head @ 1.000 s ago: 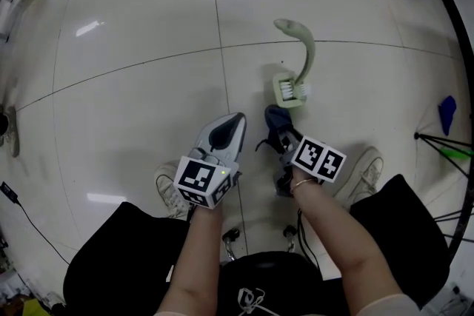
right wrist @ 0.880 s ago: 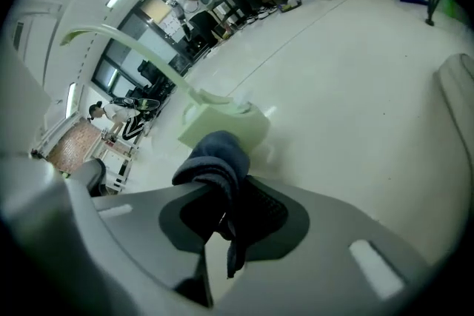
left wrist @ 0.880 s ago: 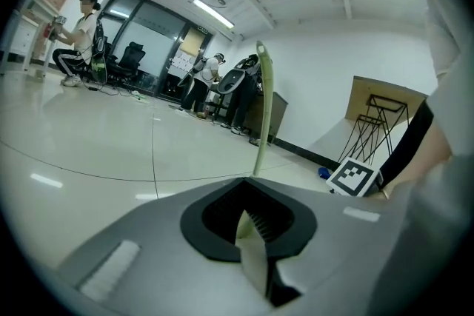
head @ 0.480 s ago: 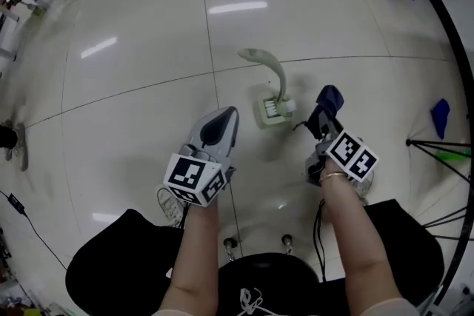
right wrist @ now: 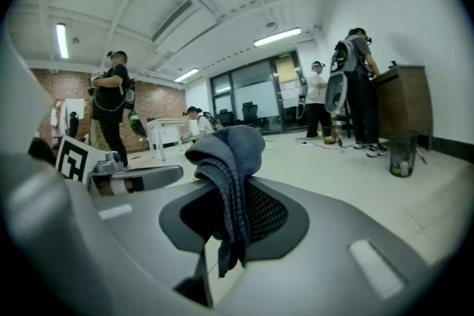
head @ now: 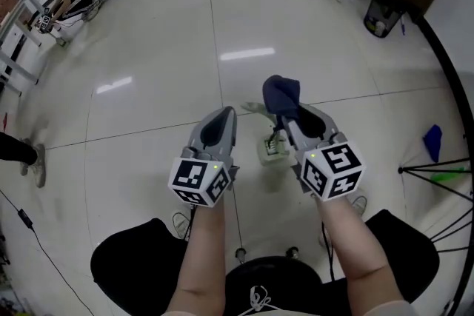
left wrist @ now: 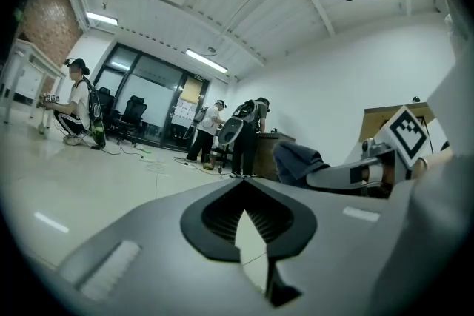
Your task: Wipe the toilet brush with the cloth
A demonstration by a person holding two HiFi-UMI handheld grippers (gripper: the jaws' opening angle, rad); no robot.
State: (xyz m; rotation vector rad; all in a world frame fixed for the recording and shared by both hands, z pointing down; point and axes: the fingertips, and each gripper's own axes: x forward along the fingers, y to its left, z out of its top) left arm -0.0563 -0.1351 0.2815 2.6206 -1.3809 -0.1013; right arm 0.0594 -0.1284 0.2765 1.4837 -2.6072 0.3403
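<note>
Status: wiping not yet begun; cloth and brush are apart.

The toilet brush [head: 271, 149] lies on the floor [head: 148, 85] at centre frame of the head view. Its head sits lower and its handle runs up-frame, slightly leftward. It is largely covered by the right tongs [head: 290, 122], so its full outline cannot be confirmed.

The right tongs are clamped on the dark blue cloth [head: 281, 94], which bunches above the tips and hangs through the gap. The left tongs [head: 228, 115] are closed at the tips and carry nothing.

Both forearms extend forward side by side. Both gripper views look level across the room, not down at the floor.

The brush lies beneath and between the two tongs, and appears nearer the right one. Assessment: the right tongs must pitch down and descend to bring the cloth onto the handle.
</note>
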